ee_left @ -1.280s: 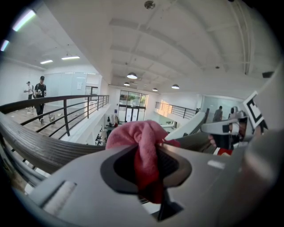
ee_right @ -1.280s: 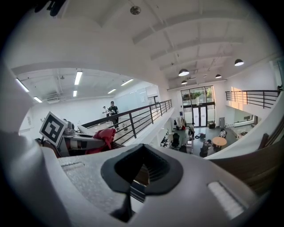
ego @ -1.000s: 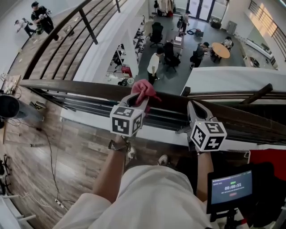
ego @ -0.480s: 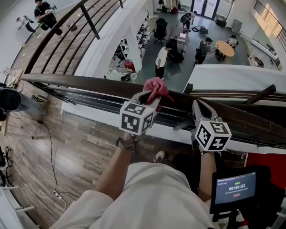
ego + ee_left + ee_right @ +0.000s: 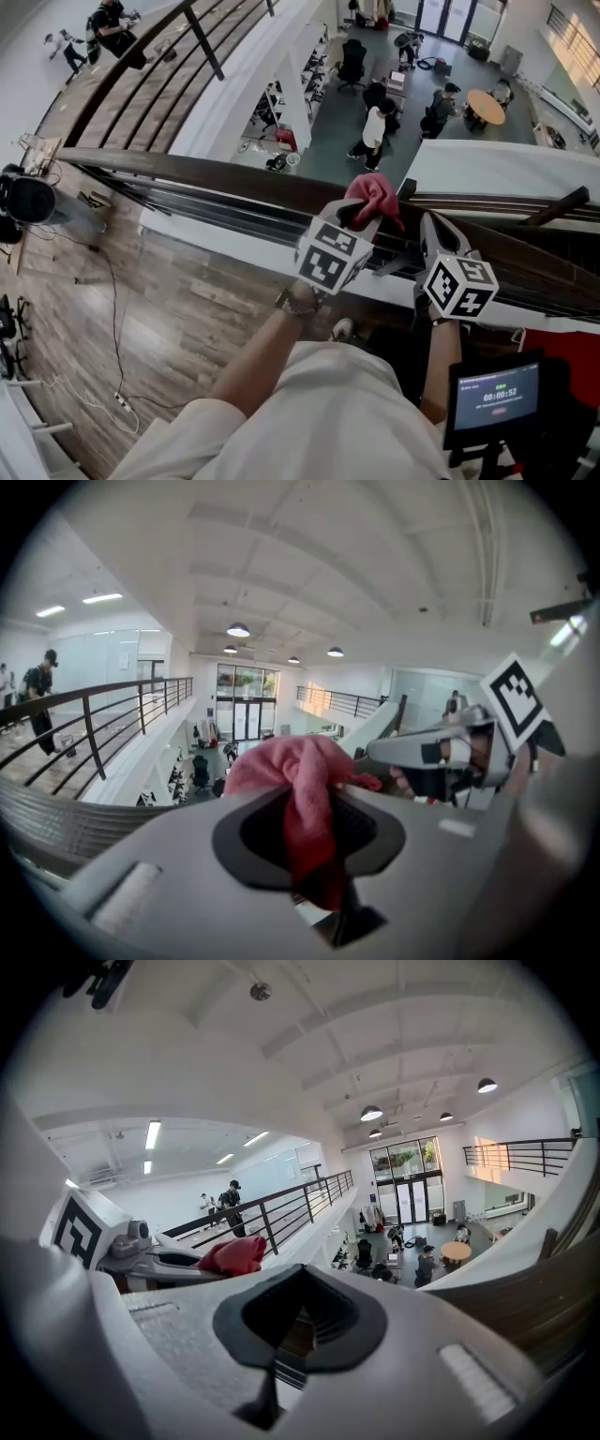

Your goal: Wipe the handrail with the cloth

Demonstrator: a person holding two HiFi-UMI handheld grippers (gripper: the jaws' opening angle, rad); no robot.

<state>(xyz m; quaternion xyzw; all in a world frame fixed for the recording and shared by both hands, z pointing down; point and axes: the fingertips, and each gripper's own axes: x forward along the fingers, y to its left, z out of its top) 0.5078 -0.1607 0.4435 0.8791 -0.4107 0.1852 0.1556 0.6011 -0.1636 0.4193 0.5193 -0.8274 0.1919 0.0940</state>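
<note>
Left gripper [image 5: 359,217] pinches the pink cloth [image 5: 373,195] at the brown handrail [image 5: 225,178], with the right gripper [image 5: 433,232] just beside it. In the left gripper view, the jaws squeeze the cloth. In the right gripper view, the jaws are closed on nothing, with people [image 5: 427,1265] far below.

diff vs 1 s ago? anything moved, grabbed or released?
The left gripper slid the pink cloth rightward along the handrail, closing the gap to the right gripper. Nothing was grabbed or released: the left gripper stays shut on the cloth, and the right gripper stays shut and empty at the rail.
</note>
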